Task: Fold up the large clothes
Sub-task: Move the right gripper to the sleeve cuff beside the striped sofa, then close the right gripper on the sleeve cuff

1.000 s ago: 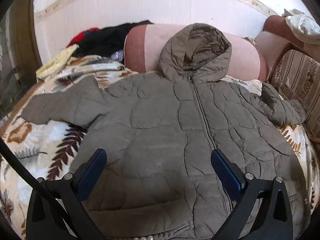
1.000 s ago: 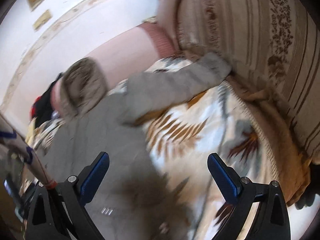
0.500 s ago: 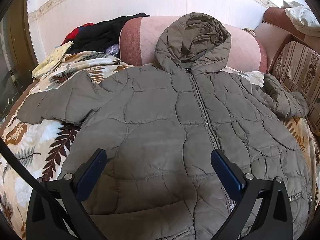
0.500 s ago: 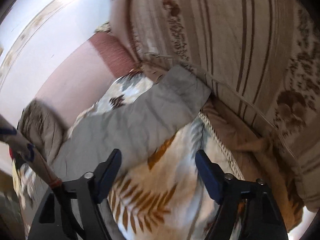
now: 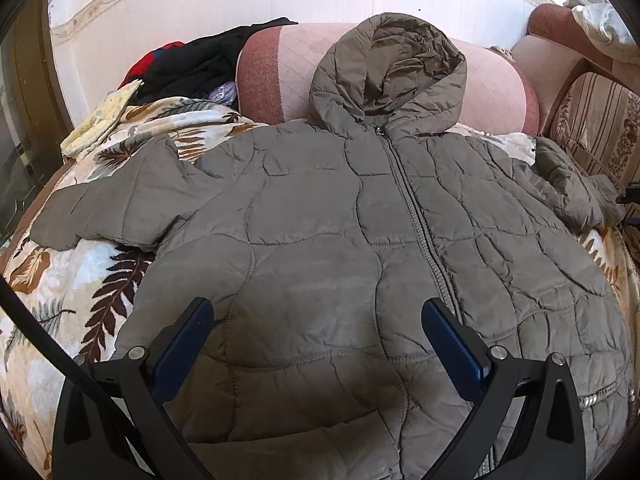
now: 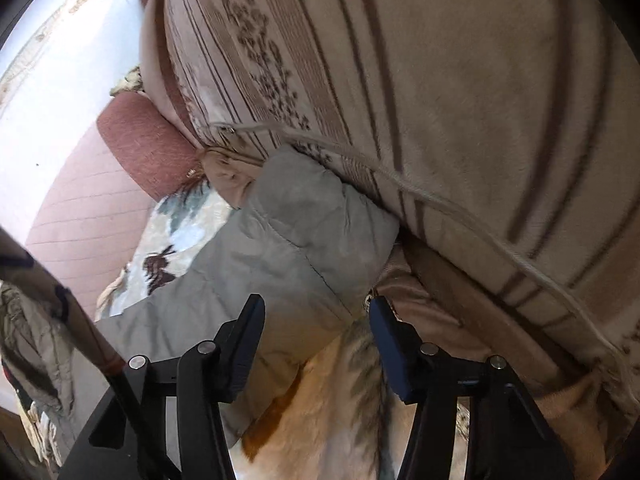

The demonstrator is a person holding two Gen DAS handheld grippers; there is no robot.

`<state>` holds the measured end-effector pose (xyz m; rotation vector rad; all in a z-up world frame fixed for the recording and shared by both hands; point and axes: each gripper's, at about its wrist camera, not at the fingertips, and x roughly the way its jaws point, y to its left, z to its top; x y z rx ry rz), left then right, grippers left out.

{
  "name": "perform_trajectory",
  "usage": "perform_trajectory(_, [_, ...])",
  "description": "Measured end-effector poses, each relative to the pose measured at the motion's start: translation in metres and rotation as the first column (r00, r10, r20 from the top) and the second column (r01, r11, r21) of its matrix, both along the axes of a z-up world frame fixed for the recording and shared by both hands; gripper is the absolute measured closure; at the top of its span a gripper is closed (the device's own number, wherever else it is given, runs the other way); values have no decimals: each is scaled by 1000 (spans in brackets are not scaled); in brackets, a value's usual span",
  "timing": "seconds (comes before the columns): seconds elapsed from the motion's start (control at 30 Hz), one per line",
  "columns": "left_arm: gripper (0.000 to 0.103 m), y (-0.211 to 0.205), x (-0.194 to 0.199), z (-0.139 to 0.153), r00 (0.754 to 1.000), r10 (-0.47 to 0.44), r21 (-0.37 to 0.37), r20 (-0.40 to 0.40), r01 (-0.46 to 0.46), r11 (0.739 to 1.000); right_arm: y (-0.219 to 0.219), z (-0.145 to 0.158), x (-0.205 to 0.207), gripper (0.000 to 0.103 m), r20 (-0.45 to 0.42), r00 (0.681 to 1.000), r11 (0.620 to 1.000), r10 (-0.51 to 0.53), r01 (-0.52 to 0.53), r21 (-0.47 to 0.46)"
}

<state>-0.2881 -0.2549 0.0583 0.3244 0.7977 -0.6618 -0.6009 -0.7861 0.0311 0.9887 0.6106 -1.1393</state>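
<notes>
My left view looks down over the olive quilted hooded jacket (image 5: 320, 240) from its hem; my right view sits close at its sleeve cuff (image 6: 312, 224), which both views share.

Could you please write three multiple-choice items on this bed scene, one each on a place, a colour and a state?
1. Where does the hood of the olive quilted hooded jacket rest?
A. on the pink bolster pillow
B. on the floor
C. inside a basket

2. What colour are the left gripper pads?
A. yellow
B. blue
C. white

3. How is the jacket's front zipper?
A. fully unzipped
B. torn off
C. zipped closed

Answers: 1 A, the hood leans against the bolster; 2 B, both pads show dark blue; 3 C, the front panels meet along the whole zipper.
</notes>
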Motion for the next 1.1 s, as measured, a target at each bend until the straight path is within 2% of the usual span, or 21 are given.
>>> perform_trajectory(0.17, [0,-2,4,-7,1000,12,20,1,-12,1000,-11,-12,7,52,-51,998,999,-32,30,-32])
perform_trajectory(0.33, [0,-5,8,-16,1000,22,47,-16,-22,999,-21,-21,5,54,-59,996,996,-67,64,-58])
perform_trajectory(0.37, [0,-6,8,-18,1000,20,50,-19,-19,999,-23,-23,5,58,-71,995,996,-66,62,-59])
perform_trajectory(0.43, [0,-8,8,-19,1000,15,56,-15,-15,998,-25,-25,7,73,-81,995,996,-57,52,-69])
perform_trajectory(0.47, [0,-8,7,-19,1000,13,58,-12,-12,998,-24,-24,7,85,-86,995,996,-52,45,-75])
perform_trajectory(0.5, [0,-9,6,-19,1000,10,57,-9,-9,998,-22,-23,5,91,-87,995,995,-51,44,-87])
perform_trajectory(0.6, [0,-9,4,-17,1000,6,54,1,-6,999,-11,-14,-7,99,-57,997,992,-53,46,-122])
perform_trajectory(0.7, [0,-7,3,-15,1000,8,46,-3,-8,999,-3,0,-18,99,-35,998,988,-55,49,-144])
perform_trajectory(0.83, [0,-2,1,-11,1000,7,27,-11,-7,1000,1,7,-25,99,5,1000,996,-19,19,-91])
perform_trajectory(0.87, [0,-1,0,-10,1000,7,20,-10,-7,1000,4,8,-29,96,24,999,995,-29,31,-91])
perform_trajectory(0.97, [0,2,-3,-8,1000,1,15,-5,-1,1000,6,4,-33,72,27,998,996,-53,55,-76])
perform_trajectory(1.07, [0,1,-3,-8,1000,1,15,-7,-1,1000,5,-2,-30,63,23,998,995,-60,62,-75])
perform_trajectory(1.1, [0,0,-2,-8,1000,2,14,-9,-2,1000,3,-4,-28,63,18,998,995,-63,64,-73])
